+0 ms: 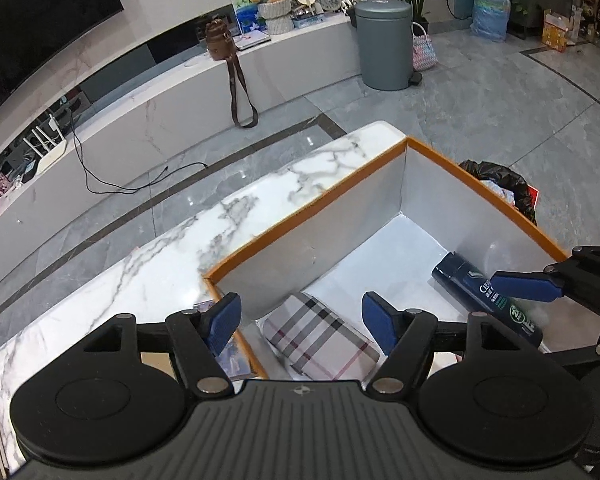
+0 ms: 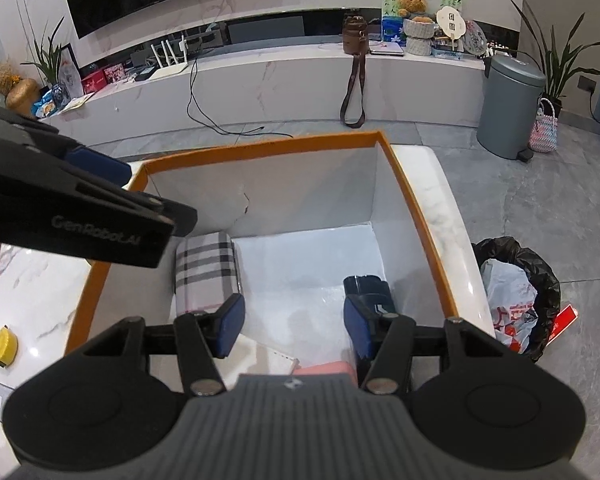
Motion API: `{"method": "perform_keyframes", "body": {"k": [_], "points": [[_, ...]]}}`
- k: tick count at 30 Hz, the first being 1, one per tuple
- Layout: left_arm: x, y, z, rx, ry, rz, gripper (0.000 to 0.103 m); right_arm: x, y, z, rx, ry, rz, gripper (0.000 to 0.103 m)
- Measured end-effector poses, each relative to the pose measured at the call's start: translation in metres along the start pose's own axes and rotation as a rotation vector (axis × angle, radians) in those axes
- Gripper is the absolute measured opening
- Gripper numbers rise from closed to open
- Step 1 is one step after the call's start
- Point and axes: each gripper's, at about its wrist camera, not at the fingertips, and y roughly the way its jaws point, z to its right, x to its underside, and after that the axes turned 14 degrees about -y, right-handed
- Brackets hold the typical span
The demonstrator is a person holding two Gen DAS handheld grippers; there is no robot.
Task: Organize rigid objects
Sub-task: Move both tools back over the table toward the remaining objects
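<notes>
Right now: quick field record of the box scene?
container: orange-rimmed box on marble table
in box: plaid case at one side, dark spray can lying at the other
outside box: yellow tape measure on the table
left gripper: open above the plaid case
right gripper: open, nothing held

The table (image 1: pixel 148 276) is glossy marble; the box (image 2: pixel 268 196) looks like matt cardboard; the checked case (image 1: pixel 320 336) seems smooth; the bottle (image 1: pixel 476 292) is shiny plastic.
</notes>
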Motion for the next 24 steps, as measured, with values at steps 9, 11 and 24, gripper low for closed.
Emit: {"method": "perform_keyframes", "body": {"k": [9, 11, 24], "points": [[0.001, -0.024, -0.022, -0.035, -0.019, 0.027, 0.082, -0.008, -0.01, -0.007, -0.002, -0.005, 0.036, 0.055], [0.002, -0.03, -0.03, -0.038, -0.034, 0.034, 0.082, -0.01, -0.012, -0.01, -0.003, -0.006, 0.044, 0.055], [0.03, -0.054, -0.102, -0.084, -0.137, 0.044, 0.083, -0.036, -0.026, -0.054, -0.029, -0.061, 0.143, 0.056]]}}
